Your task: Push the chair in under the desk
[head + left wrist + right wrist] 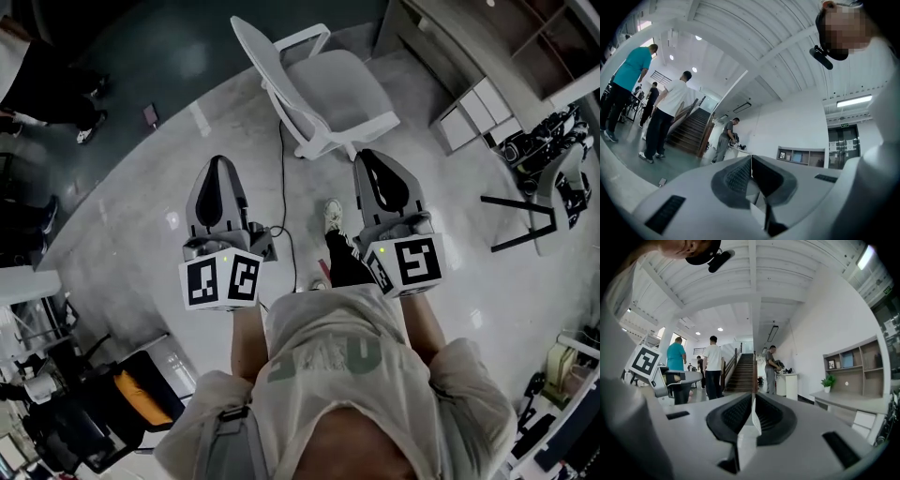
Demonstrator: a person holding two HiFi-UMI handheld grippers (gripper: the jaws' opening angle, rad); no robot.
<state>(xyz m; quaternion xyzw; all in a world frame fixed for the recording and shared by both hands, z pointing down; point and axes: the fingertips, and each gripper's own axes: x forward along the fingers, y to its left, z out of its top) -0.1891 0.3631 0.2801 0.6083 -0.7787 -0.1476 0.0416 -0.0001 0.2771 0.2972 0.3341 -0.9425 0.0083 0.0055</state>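
Observation:
A white office chair (pixel 330 86) with a grey seat stands on the pale floor at the top middle of the head view, its back turned toward me. The desk (pixel 450 37) runs along the upper right, and it appears as a grey top (pixel 848 401) at the right of the right gripper view. My left gripper (pixel 217 165) and right gripper (pixel 372 156) are held side by side in front of my chest and point toward the chair. Both are short of it and touch nothing. The left gripper (pixel 751 161) is shut and empty. The right gripper (pixel 753 401) is shut and empty as well.
A white drawer unit (pixel 475 114) sits beside the desk. A black cable (pixel 282 192) trails over the floor between my grippers. A black stand (pixel 527 217) is at the right. Several people (pixel 713 366) stand near a staircase (pixel 742 366). A small plant (pixel 828 381) sits on the desk.

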